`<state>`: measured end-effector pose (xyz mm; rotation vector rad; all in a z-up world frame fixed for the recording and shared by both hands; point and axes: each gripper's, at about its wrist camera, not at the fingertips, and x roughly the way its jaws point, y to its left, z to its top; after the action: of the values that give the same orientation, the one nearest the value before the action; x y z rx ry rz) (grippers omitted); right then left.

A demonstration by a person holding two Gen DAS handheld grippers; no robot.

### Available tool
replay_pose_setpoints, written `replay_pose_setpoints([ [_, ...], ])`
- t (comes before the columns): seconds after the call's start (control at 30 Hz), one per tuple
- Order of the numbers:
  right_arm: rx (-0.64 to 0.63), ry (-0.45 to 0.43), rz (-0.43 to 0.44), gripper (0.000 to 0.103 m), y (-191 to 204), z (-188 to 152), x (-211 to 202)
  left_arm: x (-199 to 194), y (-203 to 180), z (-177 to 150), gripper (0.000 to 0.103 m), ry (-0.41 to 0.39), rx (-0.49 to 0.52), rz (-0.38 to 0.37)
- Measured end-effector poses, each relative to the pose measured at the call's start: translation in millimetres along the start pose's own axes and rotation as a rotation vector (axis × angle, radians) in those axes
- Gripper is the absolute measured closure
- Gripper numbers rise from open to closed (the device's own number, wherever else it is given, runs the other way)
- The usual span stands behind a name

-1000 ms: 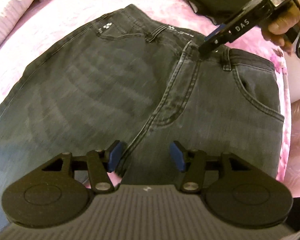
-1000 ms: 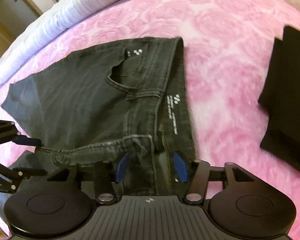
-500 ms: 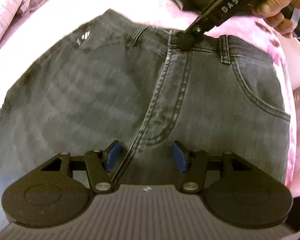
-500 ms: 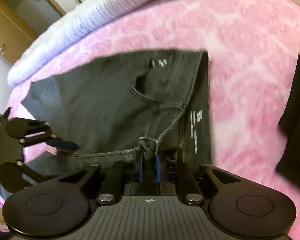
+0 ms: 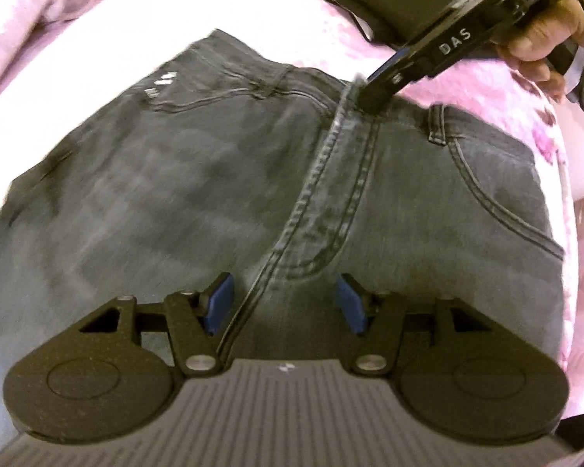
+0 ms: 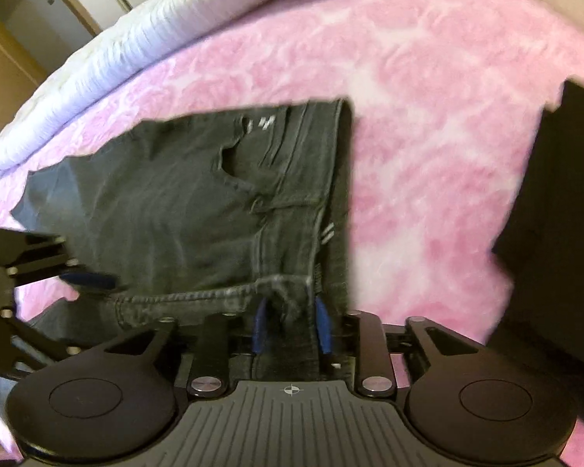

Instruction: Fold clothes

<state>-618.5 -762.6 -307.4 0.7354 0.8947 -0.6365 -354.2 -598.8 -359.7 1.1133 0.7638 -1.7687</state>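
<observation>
We see our right tongs (image 6: 290, 325) opening, the waistband of the grey jeans (image 5: 198, 194) bunched between their blue pads (image 6: 260, 325); whether these still press the denim we cannot tell. Our left tongs (image 5: 284, 301) stand wide over the crotch seam, gripping nothing. The jeans lie flat on the pink bed (image 6: 428, 124), waist toward the black folded cloth (image 6: 556, 214), legs running away from it.
</observation>
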Motion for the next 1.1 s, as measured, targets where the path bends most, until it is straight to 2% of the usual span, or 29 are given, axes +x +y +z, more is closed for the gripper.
replay_pose_setpoints([
  [0.13,0.026,-0.049,-0.040,0.068,8.3,-9.3,-34.6,-45.0,13.2,-48.5,0.049,0.009,-0.126,0.050],
  [0.2,0.028,-0.069,-0.045,0.068,22.3,-18.3,-48.6,-63.7,20.2,-78.6,0.049,0.041,-0.198,0.089],
  [0.33,0.032,-0.036,-0.010,0.067,61.6,-42.3,-51.8,-92.7,39.2,-150.1,0.049,0.146,-0.341,0.188],
  [0.43,0.019,0.016,0.001,0.066,94.6,-57.5,-39.8,-116.6,58.0,-201.3,0.049,0.191,-0.398,0.260],
  [0.57,-0.010,0.043,0.005,0.066,147.0,-64.2,-26.5,-141.0,94.6,-260.2,0.049,0.212,-0.380,0.354],
  [0.67,-0.052,0.054,-0.016,0.066,186.1,-66.4,-20.7,-157.9,133.6,-295.7,0.049,0.207,-0.340,0.417],
  [0.73,-0.059,0.062,-0.055,0.066,213.1,-69.2,-18.3,-168.6,155.8,-310.9,0.049,0.204,-0.271,0.477],
  [0.9,-0.131,0.088,-0.102,0.066,289.6,-77.3,-2.8,-180.5,223.3,-351.5,0.051,0.209,-0.004,0.602],
  [0.97,-0.153,0.092,-0.111,0.065,316.6,-81.7,5.5,-170.9,254.4,-362.5,0.054,0.222,0.108,0.661],
  [1.1,-0.184,0.120,-0.123,0.065,358.7,-93.3,25.1,-138.8,301.4,-384.5,0.055,0.296,0.377,0.748],
])
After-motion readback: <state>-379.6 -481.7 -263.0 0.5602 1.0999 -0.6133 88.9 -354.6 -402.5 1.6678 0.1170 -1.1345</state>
